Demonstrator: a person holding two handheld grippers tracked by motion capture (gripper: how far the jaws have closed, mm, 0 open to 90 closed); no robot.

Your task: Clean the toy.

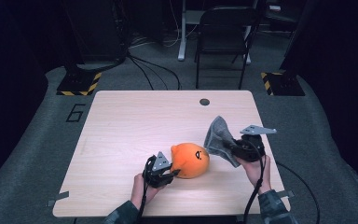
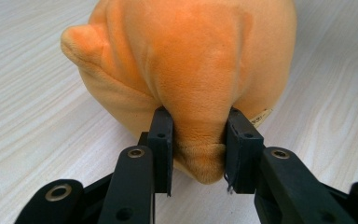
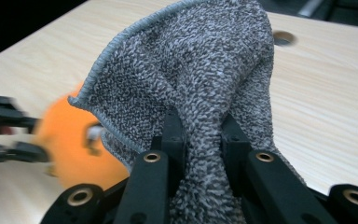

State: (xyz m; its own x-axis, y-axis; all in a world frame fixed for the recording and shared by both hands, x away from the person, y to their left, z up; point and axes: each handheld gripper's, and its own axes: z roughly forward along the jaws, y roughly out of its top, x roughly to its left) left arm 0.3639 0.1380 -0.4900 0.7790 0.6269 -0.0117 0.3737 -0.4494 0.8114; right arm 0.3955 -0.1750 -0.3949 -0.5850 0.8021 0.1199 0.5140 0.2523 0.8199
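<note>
The pale wooden desk (image 1: 121, 140) takes up the middle of the high view. Just right of centre on it, toward the lower edge, lies a round orange plush toy (image 1: 190, 160); the left claw (image 1: 171, 174) at its left side has its jaws pinched on a fold of the plush. To the toy's right, a grey knitted cloth (image 1: 218, 135) stands off the desk, clamped in the right claw (image 1: 230, 147).

High view: we look forward and down on the surface (image 1: 135, 121). Gripper views sit close in, either side of the orange plush (image 1: 189, 160); all three share it.
</note>
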